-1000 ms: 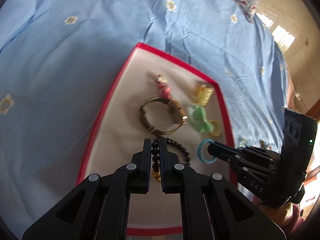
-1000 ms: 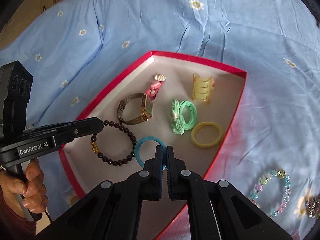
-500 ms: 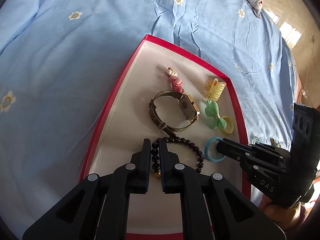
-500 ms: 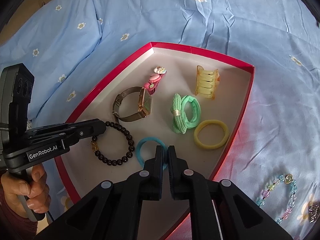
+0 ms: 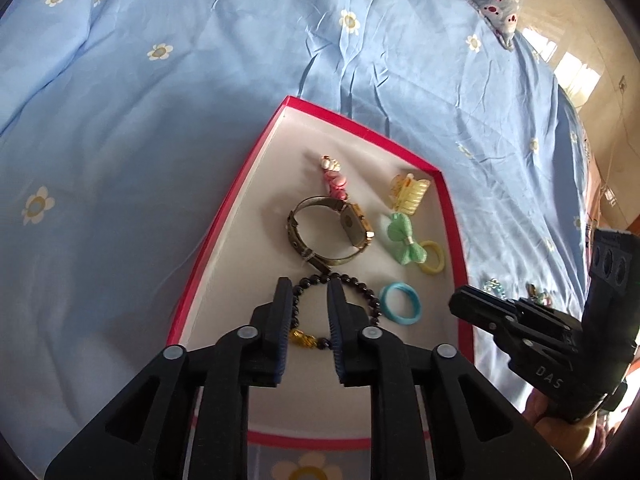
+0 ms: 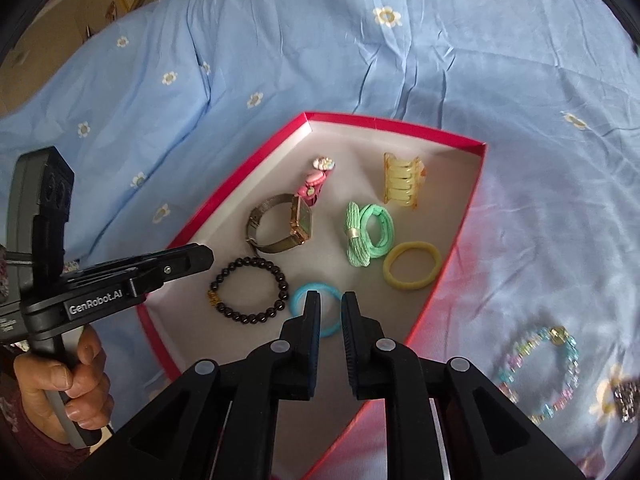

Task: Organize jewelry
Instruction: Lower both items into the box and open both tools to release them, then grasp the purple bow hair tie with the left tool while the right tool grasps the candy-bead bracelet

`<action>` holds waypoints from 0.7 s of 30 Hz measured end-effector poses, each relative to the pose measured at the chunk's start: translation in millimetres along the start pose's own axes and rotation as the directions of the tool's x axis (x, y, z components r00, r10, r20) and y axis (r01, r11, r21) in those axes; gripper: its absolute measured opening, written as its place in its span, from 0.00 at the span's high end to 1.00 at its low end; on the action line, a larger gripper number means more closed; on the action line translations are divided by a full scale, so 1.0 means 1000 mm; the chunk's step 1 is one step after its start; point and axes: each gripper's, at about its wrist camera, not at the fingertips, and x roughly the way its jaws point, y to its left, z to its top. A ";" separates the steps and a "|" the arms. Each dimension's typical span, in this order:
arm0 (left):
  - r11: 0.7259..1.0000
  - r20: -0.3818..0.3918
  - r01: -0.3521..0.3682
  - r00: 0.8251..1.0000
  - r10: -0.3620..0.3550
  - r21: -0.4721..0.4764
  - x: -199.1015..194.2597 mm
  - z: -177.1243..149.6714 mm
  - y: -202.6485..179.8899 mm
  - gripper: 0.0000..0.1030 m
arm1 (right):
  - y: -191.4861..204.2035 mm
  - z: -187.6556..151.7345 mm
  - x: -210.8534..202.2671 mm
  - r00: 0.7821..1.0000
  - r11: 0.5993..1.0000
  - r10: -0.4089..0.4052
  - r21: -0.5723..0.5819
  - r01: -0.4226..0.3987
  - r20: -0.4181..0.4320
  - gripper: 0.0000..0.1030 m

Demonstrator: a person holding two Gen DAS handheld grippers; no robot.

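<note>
Both grippers (image 5: 307, 288) (image 6: 330, 300) newly parted over bedsheet (image 5: 120, 120)

Counted: one red tray (image 6: 440, 134); one watch (image 6: 280, 224); two bead bracelets (image 6: 248, 290) (image 6: 540, 372); three hair ties (image 6: 316, 310) (image 6: 412, 266) (image 6: 366, 234); two hair clips (image 6: 401, 181) (image 6: 316, 180).

Black hand-held gripper (image 6: 330, 304) with pale round rivets, white "GenRobot.AI" lettering, bare-skinned hand (image 6: 64, 384).
</note>
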 end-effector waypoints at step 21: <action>0.987 -0.069 0.113 0.992 -0.105 0.114 -0.004 -0.041 -0.087 0.77 | -0.062 -0.059 -0.103 0.989 0.979 -0.112 0.182 0.093 0.100 0.70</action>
